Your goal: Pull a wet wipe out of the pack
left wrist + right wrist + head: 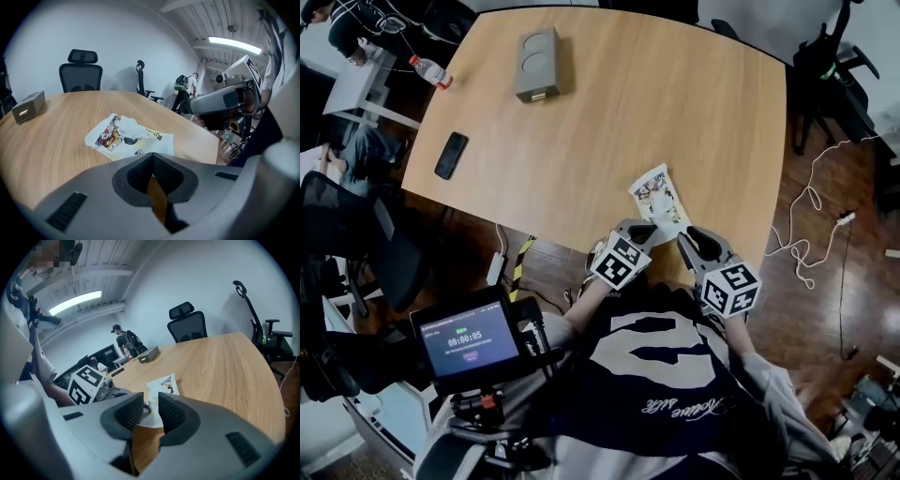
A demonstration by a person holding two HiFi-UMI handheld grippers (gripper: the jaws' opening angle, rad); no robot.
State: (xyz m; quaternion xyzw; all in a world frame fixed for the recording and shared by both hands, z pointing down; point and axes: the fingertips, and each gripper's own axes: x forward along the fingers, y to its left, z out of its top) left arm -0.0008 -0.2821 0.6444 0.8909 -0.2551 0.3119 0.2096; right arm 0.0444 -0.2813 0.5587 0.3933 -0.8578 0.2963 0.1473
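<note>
The wet wipe pack (659,200) lies flat on the wooden table (581,131), close to its front edge; it is white with a colourful print. A crumpled white wipe (130,127) sticks up from its top. My left gripper (641,231) hovers just before the pack's near end with its jaws together and nothing between them (152,157). My right gripper (695,238) is beside it at the pack's right, jaws apart and empty (151,401). The pack (161,384) shows just beyond the right gripper's tips. Neither gripper touches the pack.
A grey box (538,64), a black phone (451,155) and a water bottle (429,71) sit at the table's far left. Office chairs stand round it. White cables (811,220) lie on the floor at the right. A timer screen (469,339) is at lower left.
</note>
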